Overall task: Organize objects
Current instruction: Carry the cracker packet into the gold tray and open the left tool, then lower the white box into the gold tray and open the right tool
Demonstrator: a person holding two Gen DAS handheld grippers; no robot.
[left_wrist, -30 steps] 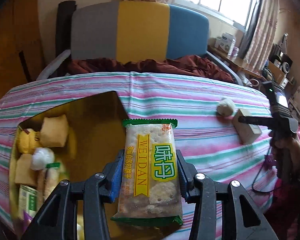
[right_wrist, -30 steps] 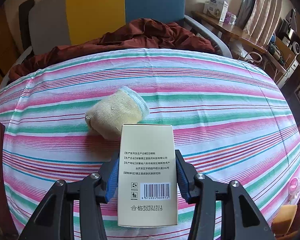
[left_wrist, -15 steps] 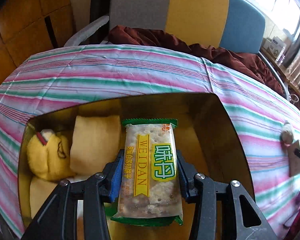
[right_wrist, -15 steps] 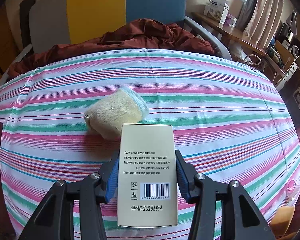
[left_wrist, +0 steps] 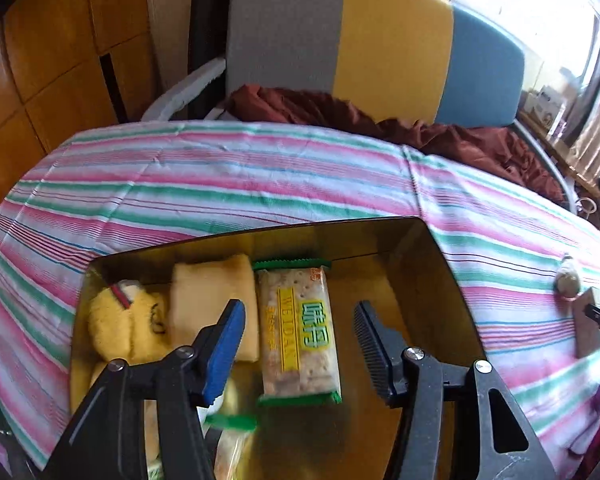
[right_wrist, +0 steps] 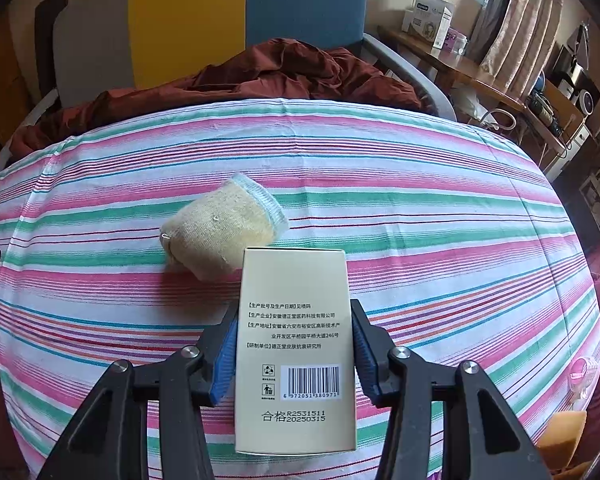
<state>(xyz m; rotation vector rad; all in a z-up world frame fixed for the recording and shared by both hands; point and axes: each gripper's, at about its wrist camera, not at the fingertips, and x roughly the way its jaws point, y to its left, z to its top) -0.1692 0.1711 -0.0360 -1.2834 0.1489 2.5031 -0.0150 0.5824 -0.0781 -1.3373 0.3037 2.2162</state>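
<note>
Left wrist view: the left gripper (left_wrist: 298,330) hangs over the golden box (left_wrist: 428,256) with its fingers spread wide, grasping nothing. The cracker packet (left_wrist: 298,330) lies inside the box between the two fingers, long axis parallel to them, just beside the folded yellow cloth (left_wrist: 214,300) and yellow plush toy (left_wrist: 126,326).

Right wrist view: the right gripper (right_wrist: 294,354) is clenched on the beige carton (right_wrist: 296,348), held lengthwise along its fingers above the striped cloth (right_wrist: 420,240). The rolled sock (right_wrist: 224,228) lies just beyond the carton's far end; the box's edge shows far left, so the carton must likely travel leftward.
</note>
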